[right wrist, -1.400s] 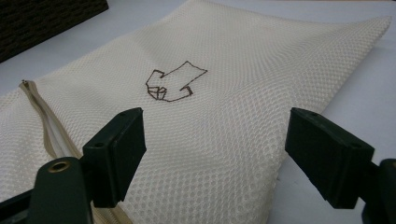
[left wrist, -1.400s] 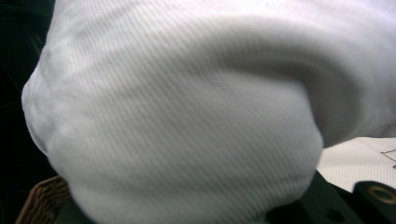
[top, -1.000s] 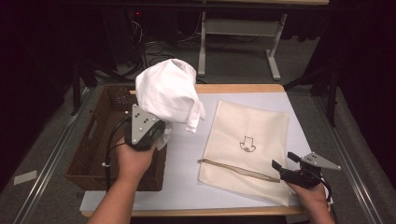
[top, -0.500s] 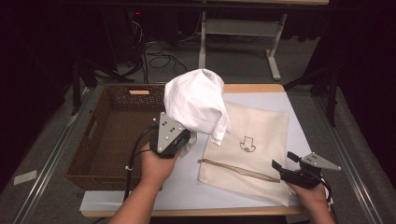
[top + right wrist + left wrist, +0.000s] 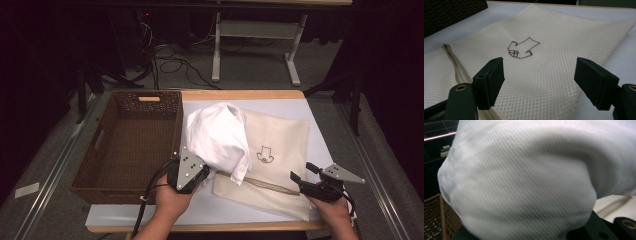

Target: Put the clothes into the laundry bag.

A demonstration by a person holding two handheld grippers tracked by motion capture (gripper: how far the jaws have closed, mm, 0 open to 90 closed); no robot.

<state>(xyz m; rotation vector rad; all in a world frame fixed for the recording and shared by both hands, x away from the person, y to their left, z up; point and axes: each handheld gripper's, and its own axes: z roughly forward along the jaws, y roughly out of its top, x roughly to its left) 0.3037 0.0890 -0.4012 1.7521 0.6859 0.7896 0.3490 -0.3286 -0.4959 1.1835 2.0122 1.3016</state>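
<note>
- The left gripper (image 5: 200, 172) clenches a bunched white cloth (image 5: 217, 137), which hangs over the near left part of the mesh bag (image 5: 280, 145), just right of the basket (image 5: 130, 140).
- In the left gripper view the cloth (image 5: 524, 180) crowds the lens; the grip itself is hidden under the fabric, with a corner of the basket (image 5: 436, 220) at lower left and a strip of the bag (image 5: 616, 205) at lower right.
- The cloth's lower tail droops onto the bag's zipper edge (image 5: 260, 182).
- The right gripper (image 5: 302, 173) rests at the bag's near right corner, jaws released and standing apart over the mesh.
- In the right gripper view the gripper (image 5: 539, 75) has the bag (image 5: 544, 42) lying flat beneath its jaws; nothing is pinched between them, and the jaws have just been closing a little.
- A brown drawn mark (image 5: 522, 48) sits on the bag ahead of the jaws, and the zipper (image 5: 454, 60) runs along its left side.
- The bag lies on a white mat (image 5: 310, 107) on the table (image 5: 240, 95).
</note>
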